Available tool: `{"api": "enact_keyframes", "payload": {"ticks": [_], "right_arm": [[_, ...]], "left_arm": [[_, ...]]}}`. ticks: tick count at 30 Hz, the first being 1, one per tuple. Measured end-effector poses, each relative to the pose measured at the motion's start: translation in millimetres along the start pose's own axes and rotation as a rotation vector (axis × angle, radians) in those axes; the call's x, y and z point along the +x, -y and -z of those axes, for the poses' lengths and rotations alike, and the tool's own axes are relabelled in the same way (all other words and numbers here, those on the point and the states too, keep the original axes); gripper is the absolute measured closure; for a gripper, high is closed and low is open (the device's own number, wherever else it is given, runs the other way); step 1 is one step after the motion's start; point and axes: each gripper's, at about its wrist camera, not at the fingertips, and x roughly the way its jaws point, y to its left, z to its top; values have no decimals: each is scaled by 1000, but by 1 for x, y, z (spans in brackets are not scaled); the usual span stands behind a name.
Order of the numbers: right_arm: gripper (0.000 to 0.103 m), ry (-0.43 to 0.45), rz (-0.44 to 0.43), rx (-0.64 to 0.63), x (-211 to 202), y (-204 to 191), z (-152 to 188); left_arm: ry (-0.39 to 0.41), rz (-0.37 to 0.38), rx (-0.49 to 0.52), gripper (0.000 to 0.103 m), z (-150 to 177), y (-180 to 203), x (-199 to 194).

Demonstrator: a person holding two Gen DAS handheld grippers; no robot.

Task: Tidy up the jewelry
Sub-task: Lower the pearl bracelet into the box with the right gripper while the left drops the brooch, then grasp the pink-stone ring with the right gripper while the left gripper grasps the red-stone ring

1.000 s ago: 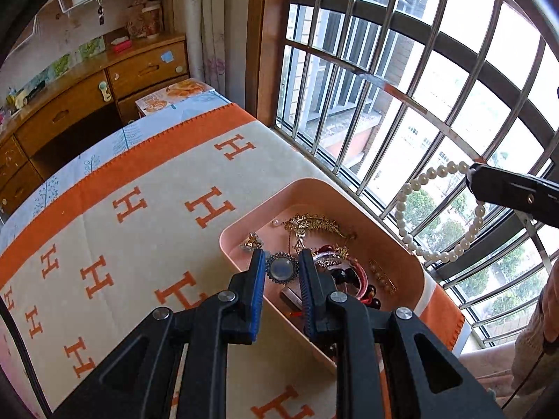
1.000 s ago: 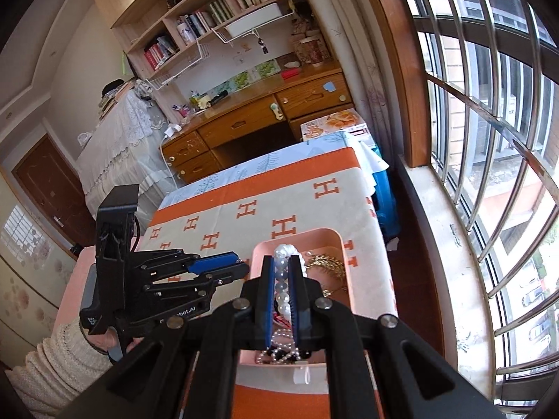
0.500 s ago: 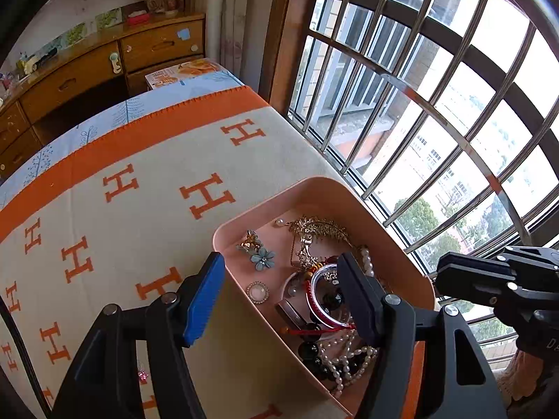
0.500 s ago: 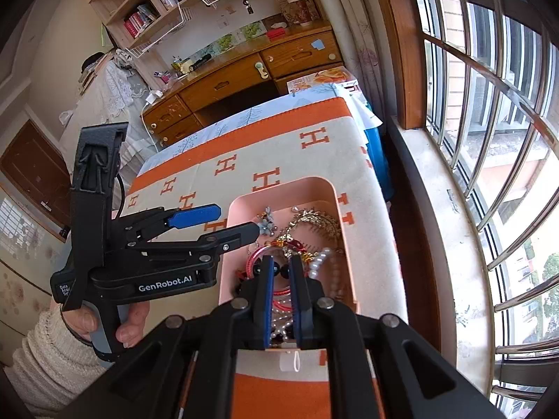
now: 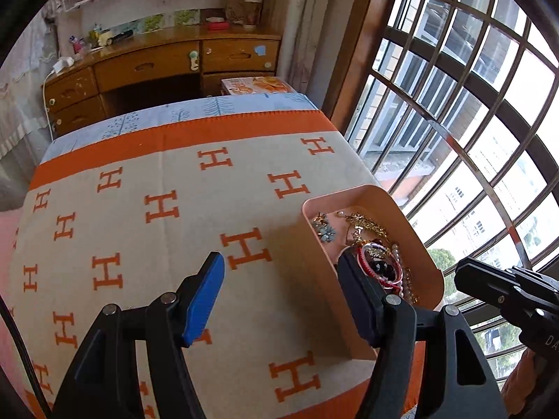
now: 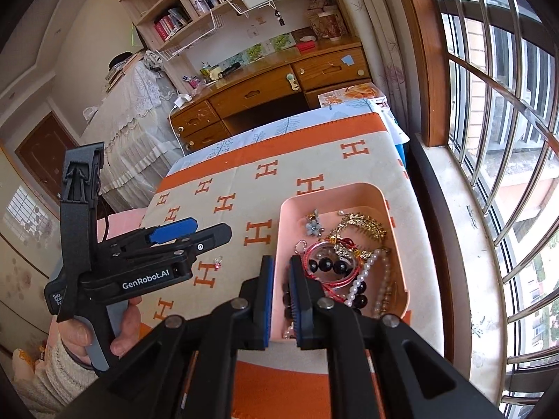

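A pink tray point(image 6: 332, 192) point(image 5: 342, 193) sits on the orange-and-cream blanket near the window. It holds a pearl necklace point(image 6: 363, 276), a red bangle point(image 6: 308, 262), black beads, a gold piece point(image 6: 363, 225) and a blue flower brooch point(image 5: 326, 232). My right gripper point(image 6: 282, 279) hovers over the tray's near left wall, shut; I see nothing clearly pinched between its pads. My left gripper point(image 5: 279, 272) point(image 6: 213, 229) is open and empty over the blanket, left of the tray. A small pink charm point(image 6: 217, 262) lies on the blanket beside it.
A window with metal bars point(image 6: 489, 104) runs along the right, close to the tray. A wooden desk point(image 5: 157, 66) with drawers stands beyond the blanket's far edge. A person's hand point(image 6: 122, 331) grips the left tool's handle.
The left gripper let go of a round pendant into the tray, opened wide and swung left over the blanket. The right gripper came down with the pearl necklace, which now lies in the tray.
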Motion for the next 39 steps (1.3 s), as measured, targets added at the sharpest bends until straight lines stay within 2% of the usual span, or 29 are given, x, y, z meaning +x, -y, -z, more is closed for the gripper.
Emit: {"api": "enact_keyframes", "payload": {"ticks": [6,10,14,19,26,34,39], "right_arm": [[94,20,-27,-39,-10,-30,0],[94,18,-54,-79,-9,-55,1],[94,-1,-74,-128,0,-80,3],[94,-44,-95,-169,23,-107,5],[94,-85,-54,-238,60,-133,14],[94,-147,29,-253,125,-126,37],[94,-167,103,-277,160,-116,46]], "left_arm": [[42,-84,-42,31,16,-44,-37],[61,-176,-38,31,28,-78,-61],[68,-245,-42,31,43,-112,-80],[77,-281,-70,31,59,-147,-95],[62,-245,-54,26,73,-171,-85],[-17,-107,128,26,80,-162,-26],[-66,-48,181,26,76,-160,6]]}}
